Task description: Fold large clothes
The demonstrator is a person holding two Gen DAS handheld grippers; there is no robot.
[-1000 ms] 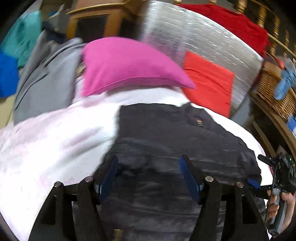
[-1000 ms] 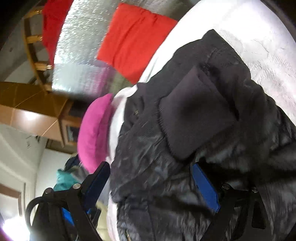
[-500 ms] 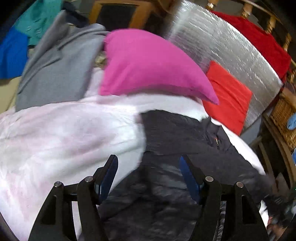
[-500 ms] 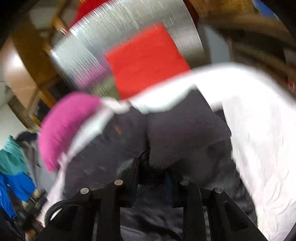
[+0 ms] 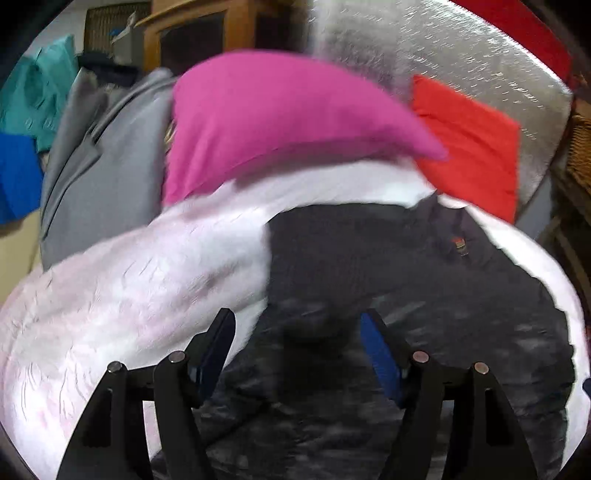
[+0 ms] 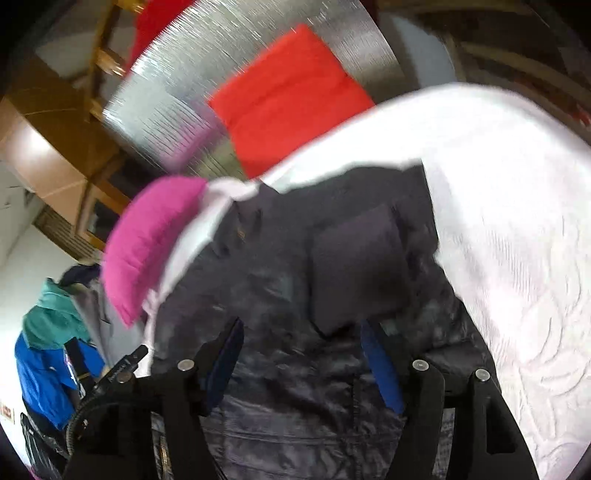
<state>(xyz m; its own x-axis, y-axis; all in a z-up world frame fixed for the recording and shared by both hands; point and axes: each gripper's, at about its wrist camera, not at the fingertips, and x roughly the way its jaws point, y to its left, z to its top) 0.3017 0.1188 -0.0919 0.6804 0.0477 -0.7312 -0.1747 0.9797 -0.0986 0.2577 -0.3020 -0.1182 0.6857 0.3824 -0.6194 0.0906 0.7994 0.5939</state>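
Observation:
A black puffer jacket (image 5: 369, 266) lies spread on the white bed cover (image 5: 129, 295). My left gripper (image 5: 297, 317) hovers over its near left edge, open, with nothing pinched between the blue pads. In the right wrist view the jacket (image 6: 258, 302) fills the middle, and its knit sleeve cuff (image 6: 354, 266) lies folded onto the body. My right gripper (image 6: 301, 325) is just behind that cuff with its jaws opening. The pads stand apart and press on nothing.
A pink pillow (image 5: 280, 122) and a red cushion (image 5: 469, 147) lean at the head of the bed against a silver quilted panel (image 5: 424, 48). A grey garment (image 5: 99, 166), teal and blue clothes (image 5: 33, 92) and a wooden cabinet (image 5: 207, 33) are at the back left.
Half a second ago the right gripper was shut on the sleeve cuff; it has since risen, rolled and let go. The left gripper slid sideways over the jacket's edge, staying open.

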